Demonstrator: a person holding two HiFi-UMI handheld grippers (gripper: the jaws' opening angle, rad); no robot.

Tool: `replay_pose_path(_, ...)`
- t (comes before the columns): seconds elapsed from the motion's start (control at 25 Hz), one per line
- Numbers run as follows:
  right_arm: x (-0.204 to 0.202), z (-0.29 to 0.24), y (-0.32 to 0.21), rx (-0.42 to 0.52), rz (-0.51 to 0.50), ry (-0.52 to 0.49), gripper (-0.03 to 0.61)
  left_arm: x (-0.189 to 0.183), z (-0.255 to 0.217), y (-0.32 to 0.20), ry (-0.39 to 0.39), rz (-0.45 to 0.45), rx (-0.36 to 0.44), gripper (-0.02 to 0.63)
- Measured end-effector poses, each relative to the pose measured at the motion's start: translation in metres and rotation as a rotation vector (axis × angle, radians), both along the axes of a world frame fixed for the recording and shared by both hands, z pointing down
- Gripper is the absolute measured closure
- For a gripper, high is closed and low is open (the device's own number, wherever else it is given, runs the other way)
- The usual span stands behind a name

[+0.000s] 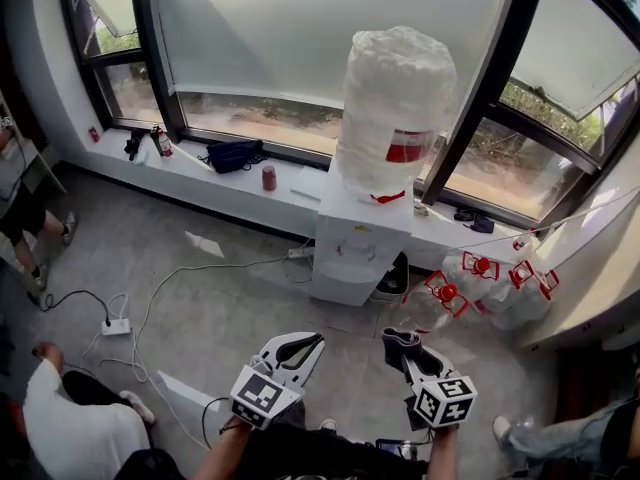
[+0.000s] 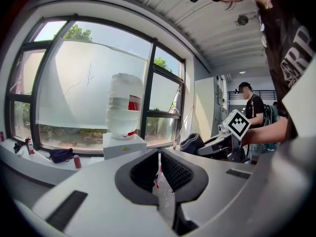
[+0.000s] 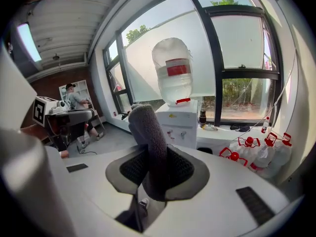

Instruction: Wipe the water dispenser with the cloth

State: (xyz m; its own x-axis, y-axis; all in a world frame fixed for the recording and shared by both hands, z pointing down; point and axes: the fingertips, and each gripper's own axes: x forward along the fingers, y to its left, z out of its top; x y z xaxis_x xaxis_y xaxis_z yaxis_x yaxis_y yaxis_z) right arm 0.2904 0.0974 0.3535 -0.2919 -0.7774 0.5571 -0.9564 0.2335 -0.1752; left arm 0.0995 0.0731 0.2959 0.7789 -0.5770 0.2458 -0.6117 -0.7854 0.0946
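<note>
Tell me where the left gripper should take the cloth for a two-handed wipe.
Grip the free end of the cloth, which stands up past the right gripper; that gripper is shut on its lower part. Bring the left gripper in from its own side, across the roll. It is shut now, so open it first.

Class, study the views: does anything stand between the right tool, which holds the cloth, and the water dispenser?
Nothing visible does. The right tool grips the cloth, and only bare floor lies between it and the front of the water dispenser.
</note>
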Motion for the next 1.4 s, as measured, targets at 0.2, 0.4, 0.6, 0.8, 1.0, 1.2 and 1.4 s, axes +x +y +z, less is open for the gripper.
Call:
replay_pose_path(0.2,0.014,-0.001,0.05,0.022,-0.043,-0.04,0.478,0.012,-0.009,0.063,0.035,-0.085,-0.017,0.592)
replay_pose_path(0.4,0.018,-0.007,0.089,0.052,-0.084,-0.054,0.478,0.018,-0.015,0.114,0.013,-0.123,-0.006,0.592)
replay_pose_path(0.6,0.013,-0.018,0.113,0.078,-0.125,-0.059,0.479,0.025,-0.025,0.148,-0.001,-0.131,0.013,0.592)
replay_pose_path(0.8,0.005,-0.018,0.127,0.088,-0.157,-0.062,0.479,0.026,-0.027,0.173,-0.012,-0.134,0.019,0.592)
replay_pose_path(1.0,-0.003,-0.022,0.138,0.097,-0.176,-0.068,0.479,0.025,-0.03,0.19,-0.021,-0.139,0.021,0.592)
replay_pose_path(1.2,-0.004,-0.021,0.145,0.101,-0.192,-0.057,0.479,0.03,-0.03,0.199,-0.016,-0.135,0.024,0.592)
replay_pose_path(1.4,-0.006,-0.018,0.152,0.109,-0.203,-0.048,0.479,0.032,-0.028,0.209,-0.008,-0.129,0.031,0.592)
